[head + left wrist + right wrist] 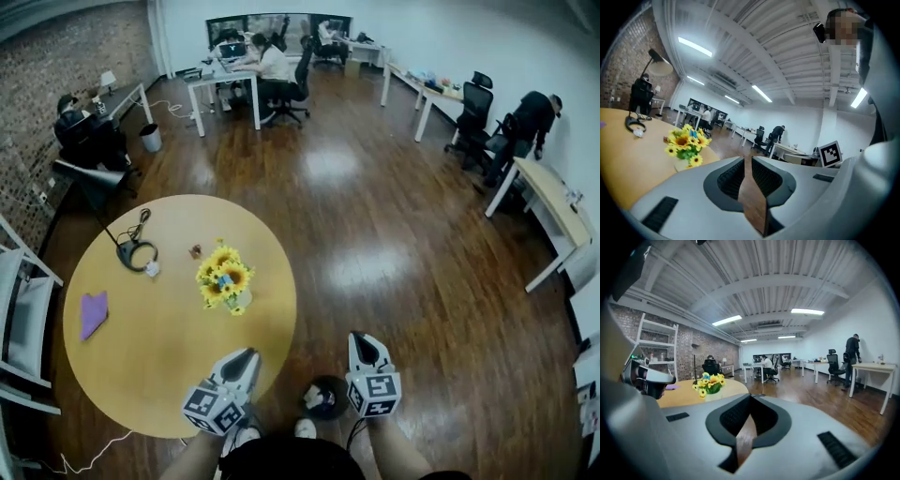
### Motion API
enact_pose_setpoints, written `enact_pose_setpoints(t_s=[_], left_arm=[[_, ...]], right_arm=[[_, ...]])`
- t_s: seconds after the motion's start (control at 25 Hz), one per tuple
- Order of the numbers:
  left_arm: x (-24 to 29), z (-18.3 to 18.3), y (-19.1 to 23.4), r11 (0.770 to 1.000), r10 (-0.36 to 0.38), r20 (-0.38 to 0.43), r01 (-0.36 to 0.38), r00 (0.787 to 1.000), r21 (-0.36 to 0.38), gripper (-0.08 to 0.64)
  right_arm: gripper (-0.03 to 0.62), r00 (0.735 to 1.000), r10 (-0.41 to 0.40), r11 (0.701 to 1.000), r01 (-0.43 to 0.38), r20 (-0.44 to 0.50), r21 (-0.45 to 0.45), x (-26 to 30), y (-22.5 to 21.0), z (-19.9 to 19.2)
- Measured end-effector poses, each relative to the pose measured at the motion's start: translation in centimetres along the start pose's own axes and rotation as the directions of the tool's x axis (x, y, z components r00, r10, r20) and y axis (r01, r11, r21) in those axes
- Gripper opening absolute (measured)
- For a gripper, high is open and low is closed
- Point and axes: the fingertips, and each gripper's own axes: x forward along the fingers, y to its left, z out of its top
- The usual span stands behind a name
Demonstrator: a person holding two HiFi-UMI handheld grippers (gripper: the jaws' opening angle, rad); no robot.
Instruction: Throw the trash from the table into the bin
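Observation:
A round yellow table (169,375) stands at the left. On it lie a small brown scrap (195,251) and a white crumpled bit (152,269) beside black headphones (136,253). The dark round bin (325,397) sits on the floor by my feet, between the two grippers. My left gripper (249,354) hovers over the table's near right edge, its jaws together with nothing between them (745,158). To the right of the bin, my right gripper (360,337) hangs over the floor, shut and empty (750,395). Both point level across the room.
A vase of sunflowers (225,278) stands mid-table and a purple cloth (93,313) lies at its left. White chairs (23,319) flank the table's left side. Desks, office chairs and several people fill the far end, across the wooden floor (394,244).

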Motion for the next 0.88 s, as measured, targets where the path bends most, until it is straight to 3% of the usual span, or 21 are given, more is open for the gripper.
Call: enact_pose_setpoints(t_s=[0.16, 0.36, 0.68, 0.88], left_arm=[[-3.9, 3.4, 2.7, 0.989, 0.127, 0.098, -0.133, 0.987, 0.068, 0.038], [-11.0, 6.3, 6.1, 0.951, 0.269, 0.196, -0.292, 0.943, 0.099, 0.017], [-22.8, 10.0, 13.6, 0.868, 0.455, 0.314, -0.494, 0.833, 0.056, 0.0], [-27.8, 10.8, 17.7, 0.822, 0.526, 0.372, -0.57, 0.765, 0.01, 0.0]], right_arm=[[0.002, 0.983, 0.16, 0.986, -0.155, 0.088, -0.062, 3.4, 4.7, 3.8], [0.002, 0.935, 0.345, 0.933, -0.331, 0.084, -0.142, 6.1, 13.6, 5.7], [0.002, 0.846, 0.525, 0.839, -0.496, 0.093, -0.223, 8.9, 27.5, 8.4], [0.003, 0.79, 0.606, 0.78, -0.567, 0.092, -0.265, 9.5, 33.3, 9.7]])
